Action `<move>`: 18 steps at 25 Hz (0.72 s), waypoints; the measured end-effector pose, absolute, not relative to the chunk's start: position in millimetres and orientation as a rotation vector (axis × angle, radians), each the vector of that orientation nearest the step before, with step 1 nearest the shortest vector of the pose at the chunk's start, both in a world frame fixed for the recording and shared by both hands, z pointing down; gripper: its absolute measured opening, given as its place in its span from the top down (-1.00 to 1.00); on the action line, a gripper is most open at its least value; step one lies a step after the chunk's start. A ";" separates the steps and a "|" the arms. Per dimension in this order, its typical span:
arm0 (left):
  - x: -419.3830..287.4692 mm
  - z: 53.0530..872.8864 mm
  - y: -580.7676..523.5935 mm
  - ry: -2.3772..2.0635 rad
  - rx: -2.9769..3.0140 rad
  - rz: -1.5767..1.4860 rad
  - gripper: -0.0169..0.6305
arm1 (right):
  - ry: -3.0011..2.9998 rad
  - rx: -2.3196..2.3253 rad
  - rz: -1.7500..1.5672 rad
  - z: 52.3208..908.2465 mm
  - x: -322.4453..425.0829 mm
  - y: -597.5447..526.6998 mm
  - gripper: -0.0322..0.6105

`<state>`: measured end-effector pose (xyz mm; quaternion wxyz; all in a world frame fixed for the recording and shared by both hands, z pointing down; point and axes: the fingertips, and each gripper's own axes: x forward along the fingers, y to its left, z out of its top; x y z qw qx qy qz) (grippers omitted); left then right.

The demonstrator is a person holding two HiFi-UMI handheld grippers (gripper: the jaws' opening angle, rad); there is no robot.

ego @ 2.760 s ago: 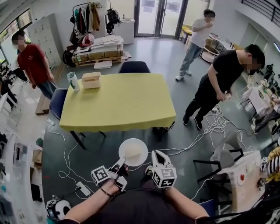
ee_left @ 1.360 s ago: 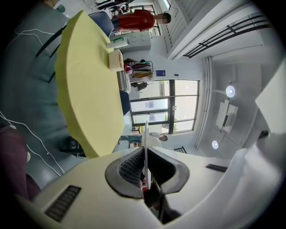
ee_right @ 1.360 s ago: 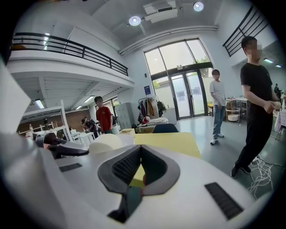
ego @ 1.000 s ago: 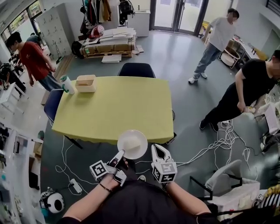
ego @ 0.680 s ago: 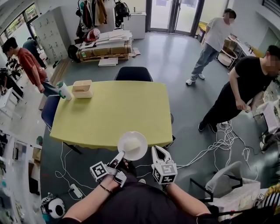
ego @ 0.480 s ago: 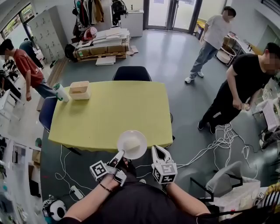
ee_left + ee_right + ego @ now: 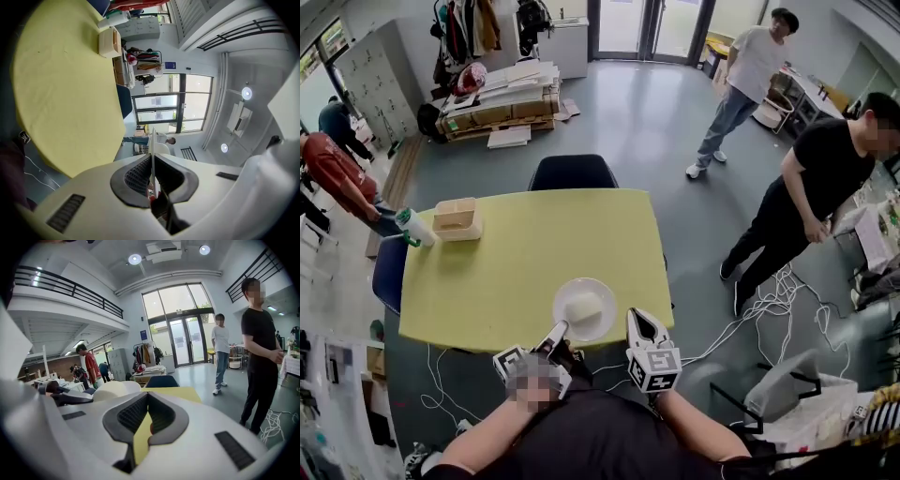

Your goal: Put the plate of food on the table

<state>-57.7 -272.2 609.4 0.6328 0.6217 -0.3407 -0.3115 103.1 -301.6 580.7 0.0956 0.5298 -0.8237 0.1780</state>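
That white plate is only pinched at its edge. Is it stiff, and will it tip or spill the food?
Probably stiff: the plate juts out flat from the left tongs, which clamp only its thin rim. Held by one edge, it looks apt to tilt if jolted. The pale food lies loose near the middle, so it might slide.

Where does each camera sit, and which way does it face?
Head view: on the person's head, steeply down at the rectangular yellow table and round white plate of food; forearms, left gripper, right gripper show.
Left gripper view: on that gripper, rolled sideways, facing across the table; its jaws clamp the plate's rim.
Right gripper view: on that gripper, facing over the table toward glass doors; its empty shut jaws show.
All share the table.
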 end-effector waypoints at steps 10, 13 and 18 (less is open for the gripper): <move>-74.5 606.9 -351.9 -0.693 1.445 -0.618 0.88 | -2.391 1.684 0.495 559.0 75.4 -382.1 0.86; -79.3 613.7 -368.1 -0.694 1.460 -0.589 0.88 | -2.384 1.696 0.477 554.8 71.3 -393.4 0.86; -71.3 615.1 -390.6 -0.670 1.452 -0.595 0.88 | -2.344 1.710 0.509 563.3 82.5 -404.0 0.86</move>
